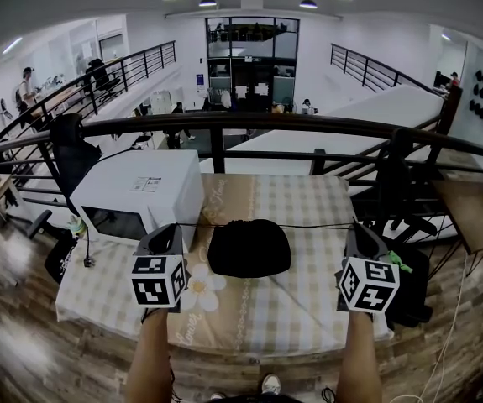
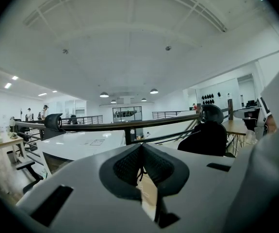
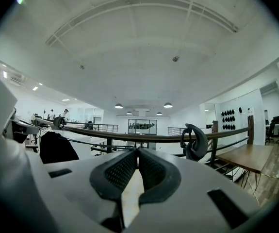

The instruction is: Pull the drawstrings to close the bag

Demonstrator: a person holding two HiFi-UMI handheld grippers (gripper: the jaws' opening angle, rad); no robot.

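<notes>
Black, the one bag is lying between left claw at nine and right claw at three o'clock, each clenching one drawstring.

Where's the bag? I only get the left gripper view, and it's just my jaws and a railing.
Observer: The bag sits on the table, midway between your two grippers.
Operator: What's my other gripper doing?
Observer: The right gripper has its jaws shut on the far end of the string.
Operator: Is the string floppy?
Observer: No, it runs in a straight line from the left gripper across the bag's top to the right one.
</notes>
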